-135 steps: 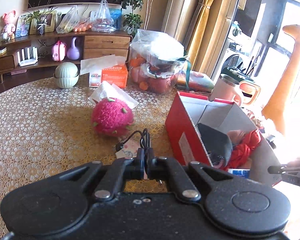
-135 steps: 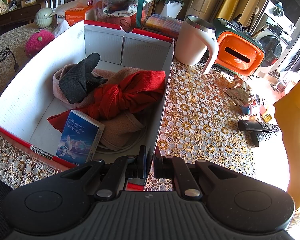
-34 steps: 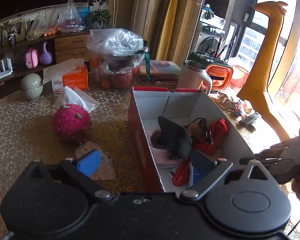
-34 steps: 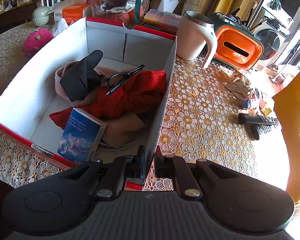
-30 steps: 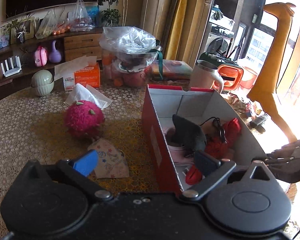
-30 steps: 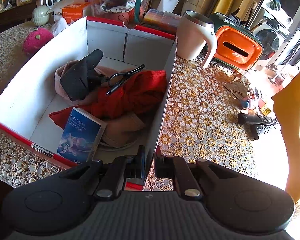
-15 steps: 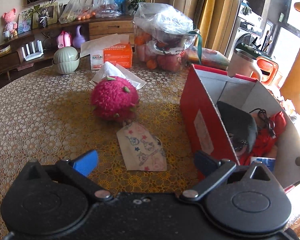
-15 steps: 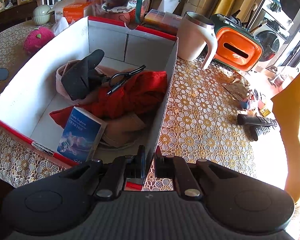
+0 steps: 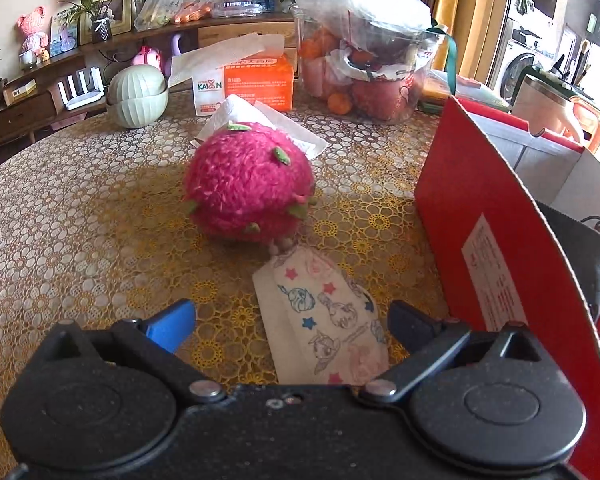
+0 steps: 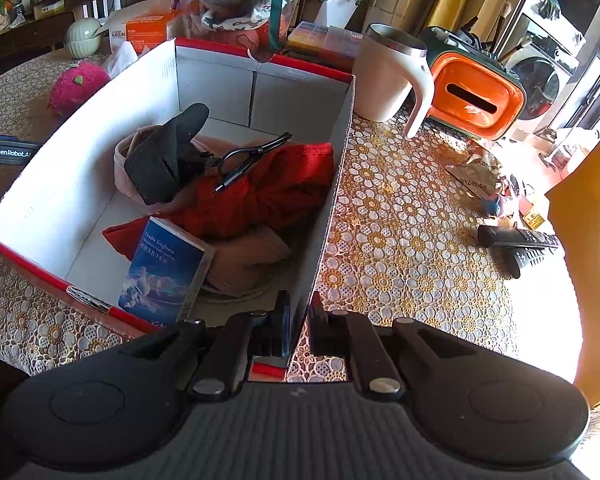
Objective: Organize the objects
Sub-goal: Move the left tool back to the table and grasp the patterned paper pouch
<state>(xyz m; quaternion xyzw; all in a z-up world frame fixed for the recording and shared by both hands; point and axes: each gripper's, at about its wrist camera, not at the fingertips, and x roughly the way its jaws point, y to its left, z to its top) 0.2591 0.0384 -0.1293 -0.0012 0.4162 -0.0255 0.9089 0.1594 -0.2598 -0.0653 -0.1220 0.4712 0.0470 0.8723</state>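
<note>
My left gripper (image 9: pixel 290 320) is open, low over a flat patterned face mask (image 9: pixel 324 320) that lies on the tablecloth between its fingers, untouched as far as I can tell. Just beyond the mask sits a fuzzy pink dragon-fruit toy (image 9: pixel 250 184). The red cardboard box (image 9: pixel 484 224) stands to the right. In the right wrist view my right gripper (image 10: pixel 298 312) is shut on the box's near right wall (image 10: pixel 332 184). Inside lie a black cable (image 10: pixel 252 158), red cloth (image 10: pixel 276 192), a dark cap (image 10: pixel 168 160) and a blue booklet (image 10: pixel 162 268).
Behind the toy are a tissue (image 9: pixel 260 120), an orange tissue box (image 9: pixel 252 80), a green bowl (image 9: pixel 138 96) and a bagged fruit jar (image 9: pixel 368 60). Right of the box stand a mug (image 10: pixel 388 76), an orange container (image 10: pixel 476 96) and two remotes (image 10: pixel 520 244).
My left gripper swung left away from the box and sank toward the table, so the face mask now lies between its open fingers. The right gripper kept its hold on the box wall.
</note>
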